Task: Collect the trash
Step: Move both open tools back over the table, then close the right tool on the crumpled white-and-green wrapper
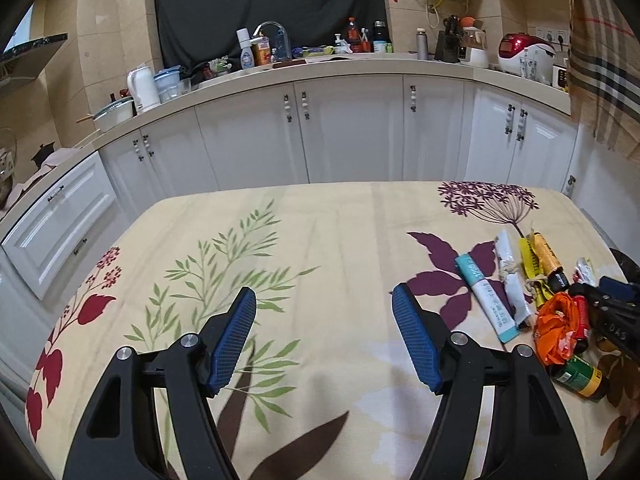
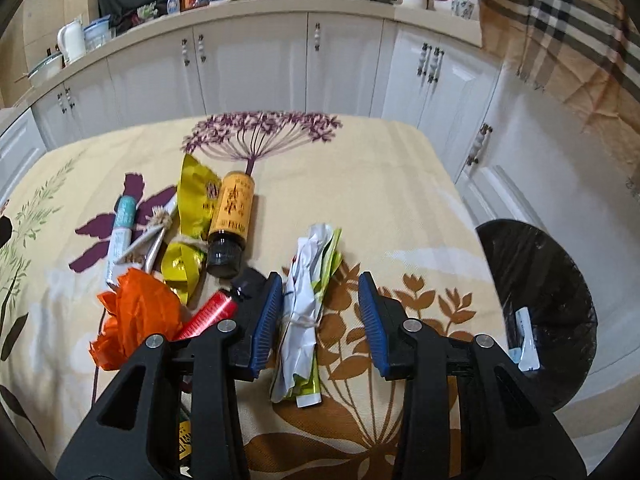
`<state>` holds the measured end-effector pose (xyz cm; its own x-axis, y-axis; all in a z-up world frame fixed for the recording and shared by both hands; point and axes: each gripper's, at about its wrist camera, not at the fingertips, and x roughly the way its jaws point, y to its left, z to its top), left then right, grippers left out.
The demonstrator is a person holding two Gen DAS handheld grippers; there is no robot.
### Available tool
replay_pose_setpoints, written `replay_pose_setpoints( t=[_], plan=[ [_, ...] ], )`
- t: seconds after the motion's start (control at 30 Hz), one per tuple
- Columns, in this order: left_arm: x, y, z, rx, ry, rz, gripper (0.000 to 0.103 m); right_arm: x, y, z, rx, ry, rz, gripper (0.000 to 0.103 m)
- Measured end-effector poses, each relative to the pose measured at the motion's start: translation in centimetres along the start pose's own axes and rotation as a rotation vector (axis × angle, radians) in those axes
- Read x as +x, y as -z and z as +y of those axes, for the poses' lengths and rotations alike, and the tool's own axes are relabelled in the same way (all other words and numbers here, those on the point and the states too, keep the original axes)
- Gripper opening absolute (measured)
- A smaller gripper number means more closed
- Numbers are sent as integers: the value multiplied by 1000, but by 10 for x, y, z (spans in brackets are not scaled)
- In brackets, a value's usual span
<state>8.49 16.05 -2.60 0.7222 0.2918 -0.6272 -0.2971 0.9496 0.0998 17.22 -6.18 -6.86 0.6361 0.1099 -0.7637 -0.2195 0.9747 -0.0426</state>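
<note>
Trash lies on the floral tablecloth (image 2: 400,184). My right gripper (image 2: 320,304) is open, low over a white and green wrapper bundle tied with string (image 2: 308,304) that lies between its fingers, close to the left one. Left of it lie an orange bottle with a black cap (image 2: 232,216), a yellow foil wrapper (image 2: 192,216), a teal and white tube (image 2: 120,228), crumpled orange plastic (image 2: 136,316) and a red tube (image 2: 212,312). My left gripper (image 1: 324,336) is open and empty over bare cloth; the pile (image 1: 536,288) lies to its right.
A bin lined with a black bag (image 2: 540,280) stands off the table's right edge, with a white item inside. A green bottle (image 1: 580,376) lies near the pile. White kitchen cabinets (image 1: 352,128) and a cluttered counter run behind the table. A plaid cloth (image 2: 560,40) hangs at right.
</note>
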Motion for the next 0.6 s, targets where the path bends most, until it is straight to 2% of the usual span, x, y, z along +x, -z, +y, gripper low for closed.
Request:
replay_pose_setpoints(
  t=[0.03,0.07,0.3,0.6],
  plan=[
    [0,0,-2,2,6,1,69,0,0,-1,3,-9,5,24],
    [0,1,-5,3,12,2,69,1,1,0,4,-16,9,18],
    [-2,0,-25,20,66,6,69,-7,4,-7,5,-4,-22,18],
    [-9,-3,-67,66,135,2,69,-23,13,-42,53,53,-66,18]
  ],
)
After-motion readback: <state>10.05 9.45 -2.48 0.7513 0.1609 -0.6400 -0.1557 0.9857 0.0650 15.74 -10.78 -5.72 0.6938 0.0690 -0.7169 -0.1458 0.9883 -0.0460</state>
